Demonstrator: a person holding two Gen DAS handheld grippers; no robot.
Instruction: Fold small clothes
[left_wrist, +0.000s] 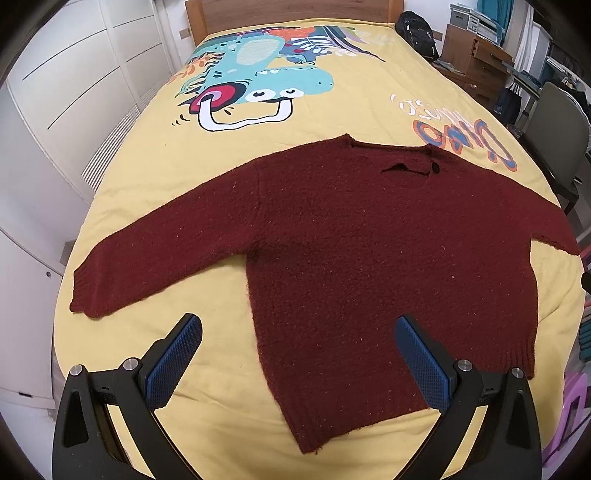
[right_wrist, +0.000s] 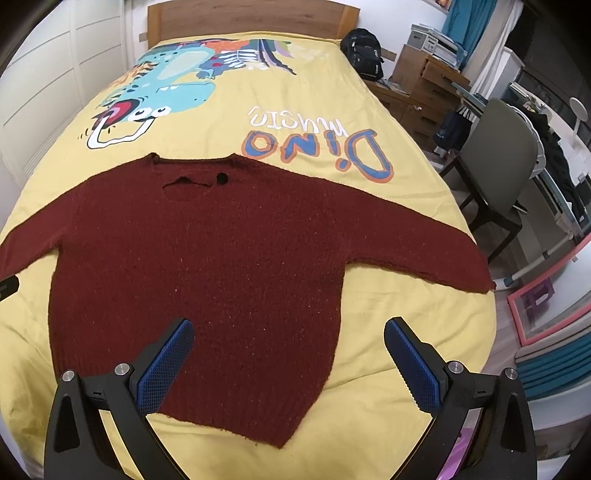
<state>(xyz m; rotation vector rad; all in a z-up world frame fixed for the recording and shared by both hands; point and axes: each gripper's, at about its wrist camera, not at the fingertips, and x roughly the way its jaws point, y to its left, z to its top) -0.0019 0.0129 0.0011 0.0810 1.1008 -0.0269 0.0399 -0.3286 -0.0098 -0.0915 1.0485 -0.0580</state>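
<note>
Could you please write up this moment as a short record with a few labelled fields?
garment: dark red knit sweater, spread flat, both sleeves out, unfolded
surface: yellow dinosaur-print bedspread
hem: nearest the cameras; neckline toward the headboard
left hand-held gripper: open, above the hem's left corner, holding nothing
right hand-held gripper: open, above the hem's right side, holding nothing
beside bed: grey chair

Black tongs (left_wrist: 297, 356), blue ribbed pads (left_wrist: 173, 363), 4 silver screws.
</note>
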